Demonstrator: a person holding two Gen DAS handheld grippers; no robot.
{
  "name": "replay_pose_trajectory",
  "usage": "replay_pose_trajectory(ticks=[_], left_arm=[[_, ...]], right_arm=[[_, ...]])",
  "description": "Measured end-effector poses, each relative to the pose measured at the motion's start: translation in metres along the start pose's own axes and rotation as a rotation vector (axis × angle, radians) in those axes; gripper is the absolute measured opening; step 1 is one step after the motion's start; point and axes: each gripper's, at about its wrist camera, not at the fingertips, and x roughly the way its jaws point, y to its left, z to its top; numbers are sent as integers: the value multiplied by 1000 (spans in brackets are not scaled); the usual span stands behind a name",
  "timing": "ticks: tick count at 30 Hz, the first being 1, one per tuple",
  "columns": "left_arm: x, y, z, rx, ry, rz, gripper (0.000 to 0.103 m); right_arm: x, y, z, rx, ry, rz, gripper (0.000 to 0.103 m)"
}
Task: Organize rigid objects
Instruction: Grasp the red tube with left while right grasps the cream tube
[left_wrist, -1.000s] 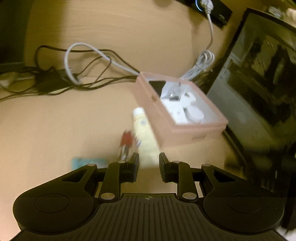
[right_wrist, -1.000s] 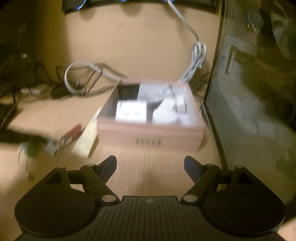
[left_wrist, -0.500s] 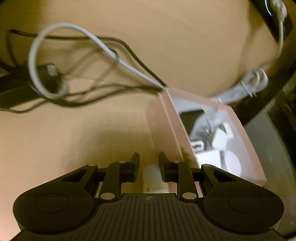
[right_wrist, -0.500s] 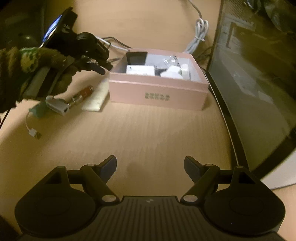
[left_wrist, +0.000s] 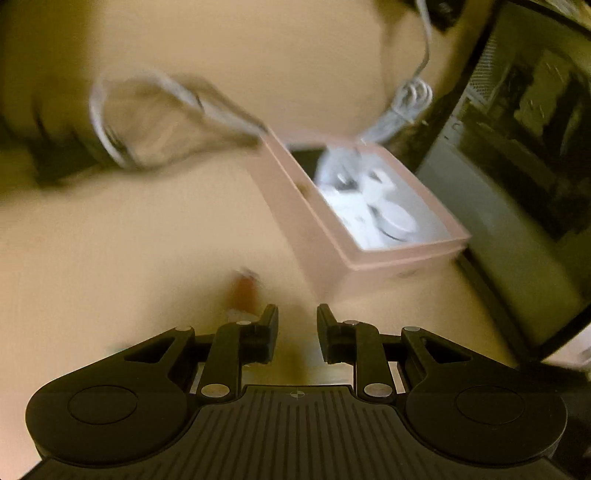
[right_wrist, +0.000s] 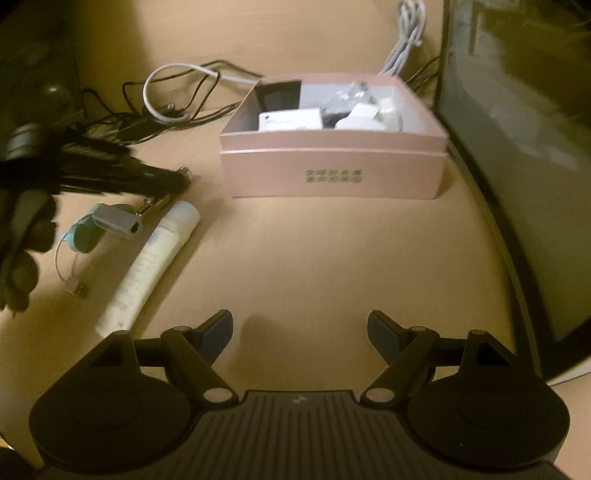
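Hovering over bare worktop (right_wrist: 332, 258), the right tongs (right_wrist: 300, 328) stand wide with nothing between their tips. Ahead of them a pink box (right_wrist: 332, 173) sits toward the far right of the worktop, just beside a dark monitor (right_wrist: 517, 147), with white adapters and a black item lying inside it. Off the box's left end a white tube (right_wrist: 151, 258) lies at a slant. Beside it lie a silver clip-like piece (right_wrist: 116, 221), a teal cable reel (right_wrist: 83, 236) with a USB plug, and a small metal item with a reddish body (left_wrist: 244, 291).

The left tongs (left_wrist: 297, 321) reach in over this cluster, held by a gloved hand (right_wrist: 18, 236). Their tips stand narrow, a small gap showing between them and nothing clamped there. That view is blurred. Loose cables (right_wrist: 166, 92) trail along the far edge behind the box.
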Motion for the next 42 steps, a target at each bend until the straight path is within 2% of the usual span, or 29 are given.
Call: replay_pose_trajectory(ticks=[2, 8, 10, 13, 17, 20, 23, 27, 31, 33, 36, 42], left_arm=[[-4, 1, 1, 37, -18, 38, 25], [29, 1, 3, 54, 94, 110, 26], [40, 1, 4, 62, 117, 127, 26], [49, -2, 10, 84, 112, 136, 26], [52, -6, 13, 91, 126, 126, 24], [47, -10, 7, 78, 134, 98, 24], [35, -9, -3, 38, 139, 70, 24], [12, -4, -20, -39, 164, 25, 24], [-12, -5, -42, -32, 173, 28, 24], [-25, -5, -53, -28, 168, 36, 24], [-38, -4, -66, -16, 140, 43, 24], [-49, -7, -76, 38, 137, 72, 25]], right_arm=[[5, 2, 1, 7, 6, 9, 84], [5, 10, -3, -16, 9, 10, 88], [3, 11, -7, -21, 6, 10, 93], [3, 14, -14, -37, 5, 18, 103], [0, 15, -20, -26, -10, 11, 103], [0, 14, -17, -19, 11, 18, 103], [2, 17, -13, -64, 49, 32, 101], [-5, 24, -7, -59, -18, 114, 98], [-7, 36, 10, -55, -102, 123, 93], [-1, 37, 18, -34, -99, 136, 88], [11, 40, 28, 7, -76, 165, 86], [37, 60, 39, -28, -38, 174, 83]])
